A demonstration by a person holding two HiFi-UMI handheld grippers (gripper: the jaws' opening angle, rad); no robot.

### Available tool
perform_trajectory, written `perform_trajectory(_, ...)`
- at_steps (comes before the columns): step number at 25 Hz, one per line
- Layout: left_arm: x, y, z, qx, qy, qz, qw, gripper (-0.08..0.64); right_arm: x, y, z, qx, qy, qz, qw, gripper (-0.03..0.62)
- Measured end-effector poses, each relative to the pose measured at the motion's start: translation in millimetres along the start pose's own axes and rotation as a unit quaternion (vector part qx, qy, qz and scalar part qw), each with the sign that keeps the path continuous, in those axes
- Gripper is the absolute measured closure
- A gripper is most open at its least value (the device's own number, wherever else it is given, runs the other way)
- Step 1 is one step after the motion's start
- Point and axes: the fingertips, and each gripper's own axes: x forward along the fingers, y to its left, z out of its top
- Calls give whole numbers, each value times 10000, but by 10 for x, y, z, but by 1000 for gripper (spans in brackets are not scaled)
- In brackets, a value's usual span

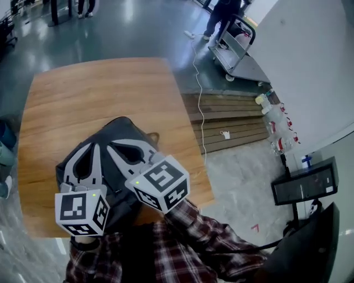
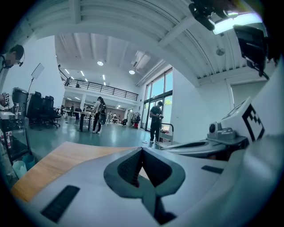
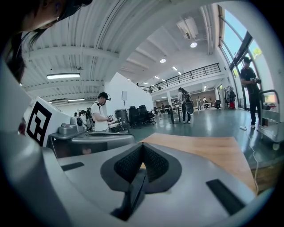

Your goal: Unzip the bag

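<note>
A dark grey bag [image 1: 126, 131] lies on the wooden table [image 1: 83, 94], near its front edge, and my two grippers hide most of it. My left gripper [image 1: 95, 146] hovers over the bag's left part with its jaws closed tip to tip and nothing between them. My right gripper [image 1: 111, 145] hangs just to its right, also shut and empty. The left gripper view looks level across the table [image 2: 53, 166] past the left gripper [image 2: 142, 149], and the bag does not show there. The right gripper view shows the right gripper [image 3: 142, 145] the same way, tips together. No zipper pull is visible.
A white cable [image 1: 199, 94] runs over the floor and the wooden pallet [image 1: 232, 119] right of the table. A trolley [image 1: 235, 50] with a person [image 1: 221, 14] stands at the back right. A black monitor [image 1: 305, 186] is at the right. Other people stand far off.
</note>
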Motion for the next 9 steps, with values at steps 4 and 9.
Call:
perform_trajectory(4,152,-93,8,4,22,-122,9999,551,-51,-166,58,-15,-53,-131,9999,583)
perform_trajectory(9,351,-192,-93,-5,35,-309,9995,551,-94,-371,-9,-19,-78,-322,9994,581)
